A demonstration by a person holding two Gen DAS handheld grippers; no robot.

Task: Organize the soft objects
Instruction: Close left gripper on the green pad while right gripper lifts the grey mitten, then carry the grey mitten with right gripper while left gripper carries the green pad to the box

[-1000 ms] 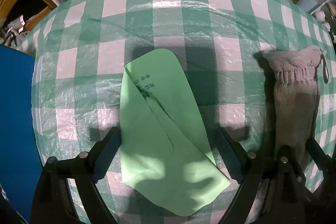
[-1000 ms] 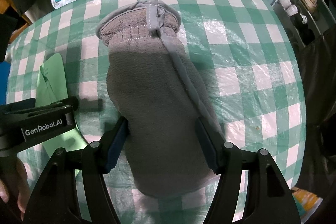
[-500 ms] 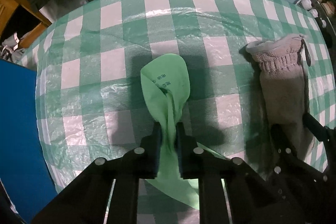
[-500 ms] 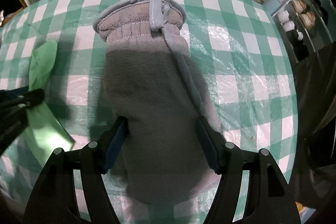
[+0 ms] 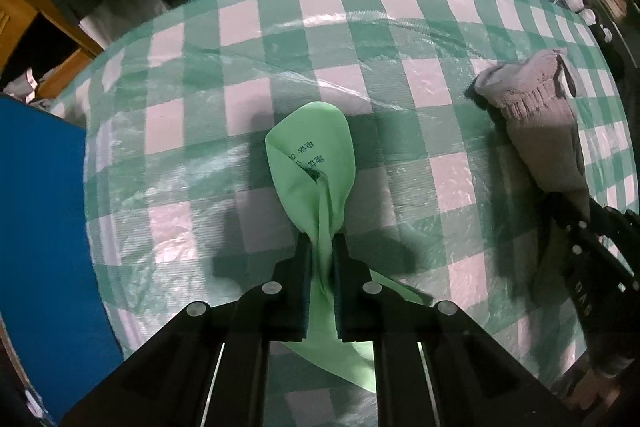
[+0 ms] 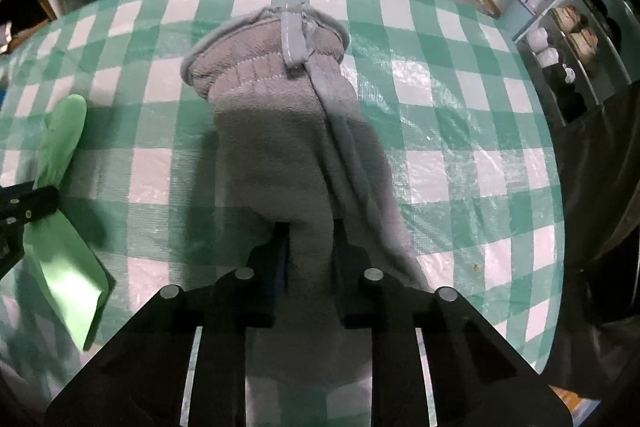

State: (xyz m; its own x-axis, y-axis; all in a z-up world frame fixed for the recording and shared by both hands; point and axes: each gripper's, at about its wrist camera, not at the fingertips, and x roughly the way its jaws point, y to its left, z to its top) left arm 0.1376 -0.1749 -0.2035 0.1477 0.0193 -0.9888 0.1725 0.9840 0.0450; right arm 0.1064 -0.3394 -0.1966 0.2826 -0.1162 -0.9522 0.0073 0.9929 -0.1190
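Green cloth (image 5: 316, 179) bunches between my left gripper (image 5: 322, 267) jaws, clamped tight; my right gripper (image 6: 310, 259) jaws have just closed on the grey glove (image 6: 280, 131), its cuff ahead; both grasps look made; next comes lifting clear of the checked tablecloth (image 5: 400, 27).

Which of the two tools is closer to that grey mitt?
The right. The right tool is shut on the grey mitt, pinching its near end. The left tool is off to the mitt's side, shut on the green cloth.
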